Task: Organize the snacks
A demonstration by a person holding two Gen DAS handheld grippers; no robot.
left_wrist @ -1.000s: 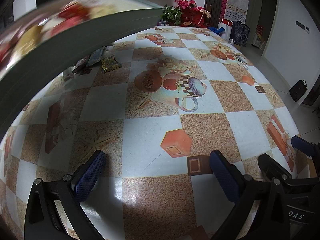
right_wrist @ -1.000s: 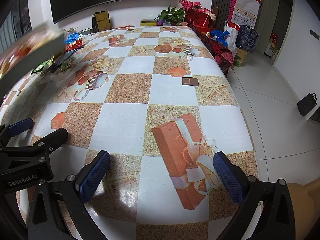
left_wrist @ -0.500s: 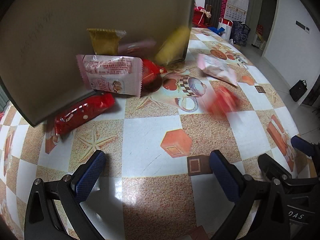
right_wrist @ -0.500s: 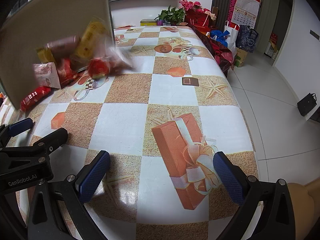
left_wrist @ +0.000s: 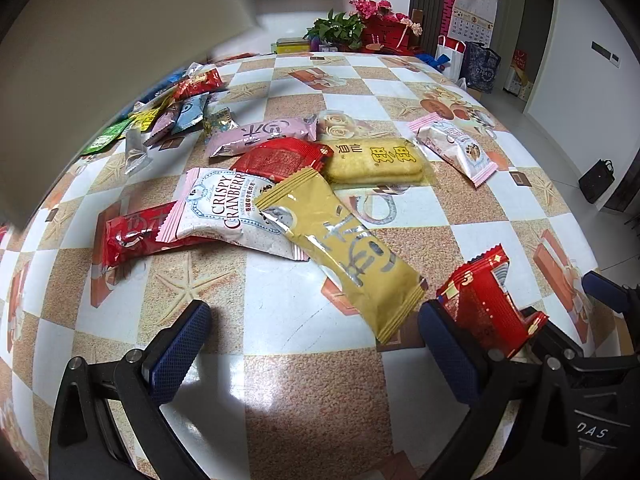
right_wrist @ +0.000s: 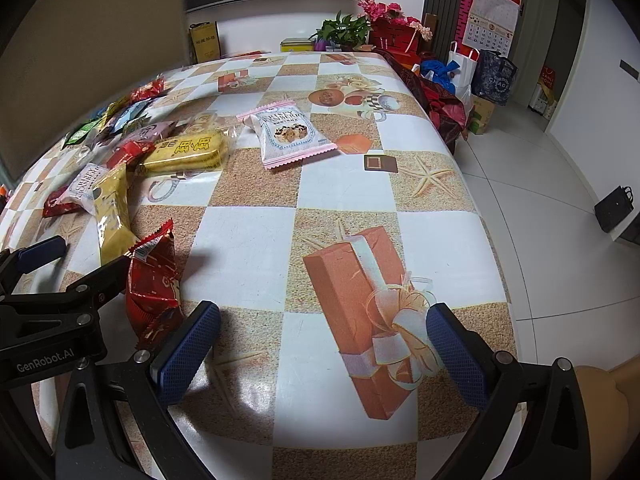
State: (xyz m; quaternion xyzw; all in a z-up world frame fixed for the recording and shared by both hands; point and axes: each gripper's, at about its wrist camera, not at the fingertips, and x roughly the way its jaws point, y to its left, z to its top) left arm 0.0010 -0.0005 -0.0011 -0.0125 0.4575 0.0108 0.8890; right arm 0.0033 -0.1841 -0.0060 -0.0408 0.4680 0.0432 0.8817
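Observation:
Several snack packets lie scattered on the checked tablecloth (left_wrist: 280, 400). In the left wrist view a long gold packet (left_wrist: 340, 248) points toward my open left gripper (left_wrist: 316, 344). Behind it lie a white Crispy Cranberry packet (left_wrist: 228, 208), two red packets (left_wrist: 132, 232) (left_wrist: 280, 156), a yellow cracker pack (left_wrist: 376, 160) and a pink packet (left_wrist: 264, 134). A small red packet (left_wrist: 484, 300) leans against the left gripper's right finger; it also shows in the right wrist view (right_wrist: 154, 280). My right gripper (right_wrist: 322, 356) is open over bare cloth. A white-pink packet (right_wrist: 288, 134) lies apart.
A blurred brown box (left_wrist: 100, 60) hangs over the table's far left. Smaller wrappers (left_wrist: 168, 108) pile beneath it. Flowers (right_wrist: 376, 24) stand at the far end. The table edge (right_wrist: 492, 240) drops to a tiled floor with bags (right_wrist: 492, 76). A hand (right_wrist: 600, 384) holds the right gripper.
The box swept over the table, tipped and spilled the snacks onto the cloth, then drew back up to the left. One red packet slid against the left gripper. Both grippers stayed put.

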